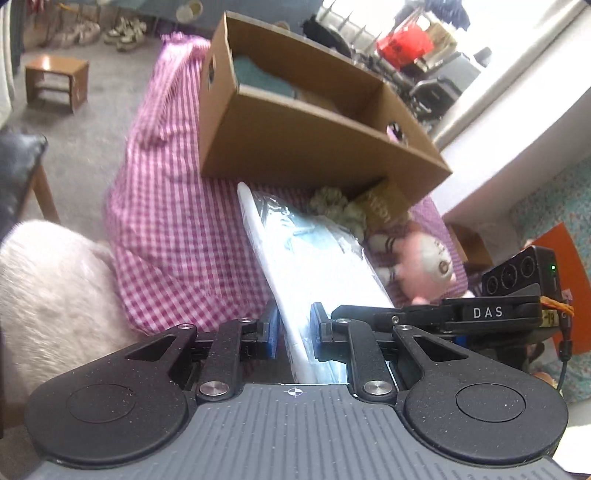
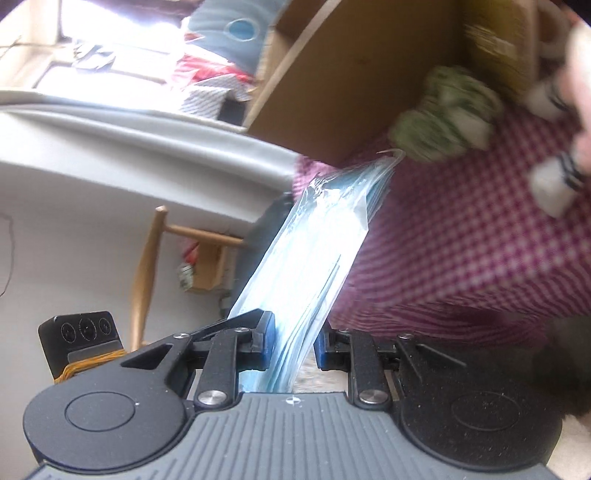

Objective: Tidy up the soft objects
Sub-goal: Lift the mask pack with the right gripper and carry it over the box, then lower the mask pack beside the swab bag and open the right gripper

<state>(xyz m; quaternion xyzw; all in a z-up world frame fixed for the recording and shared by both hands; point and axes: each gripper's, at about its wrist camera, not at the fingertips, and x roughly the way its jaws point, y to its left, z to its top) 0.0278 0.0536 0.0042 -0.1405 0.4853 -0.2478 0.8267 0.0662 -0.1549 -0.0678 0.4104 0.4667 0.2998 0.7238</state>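
A clear plastic pack of pale blue face masks (image 1: pixel 310 258) is held between both grippers above a pink checked cloth (image 1: pixel 177 229). My left gripper (image 1: pixel 293 325) is shut on its near end. My right gripper (image 2: pixel 293 341) holds the same pack (image 2: pixel 314 258) from the other side; it also shows at the right of the left wrist view (image 1: pixel 480 314). A divided cardboard box (image 1: pixel 295 122) stands on the cloth behind the pack, with teal fabric (image 1: pixel 258 77) inside. A green-white scrunchie (image 1: pixel 340 210) and a pink plush doll (image 1: pixel 424 262) lie in front of the box.
A fluffy white cushion (image 1: pixel 48 295) is at the left. A small wooden stool (image 1: pixel 55 81) and shoes (image 1: pixel 125 33) are on the grey carpet. A wooden chair (image 2: pixel 147 266) stands by the white wall. Clutter sits under the window.
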